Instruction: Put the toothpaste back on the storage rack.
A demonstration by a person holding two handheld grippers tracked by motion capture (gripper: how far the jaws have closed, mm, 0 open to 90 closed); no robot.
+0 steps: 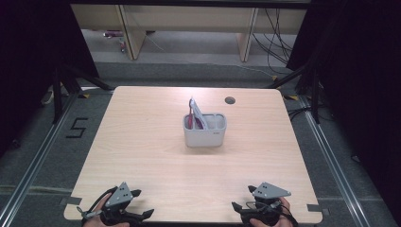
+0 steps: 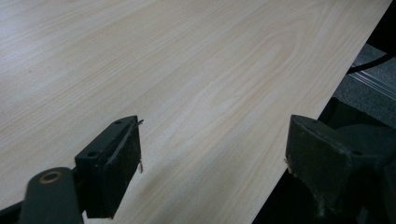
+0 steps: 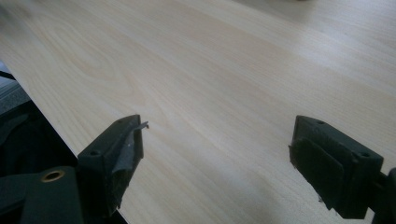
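1. The left gripper [image 1: 144, 203] and the right gripper [image 1: 241, 198] rest at the table's [image 1: 142, 142] near edge, well apart, both with jaws spread wide and holding nothing.
2. The grey holder [image 1: 204, 135] stands mid-table, bare wood all around it.
3. The pouch [image 1: 197, 115] leans in its left compartment; the lower part is hidden.

Even overhead light brightens the table [image 1: 142, 142] with mild glare at its far middle, surroundings dark, while both gripper views look soft and slightly blurred.
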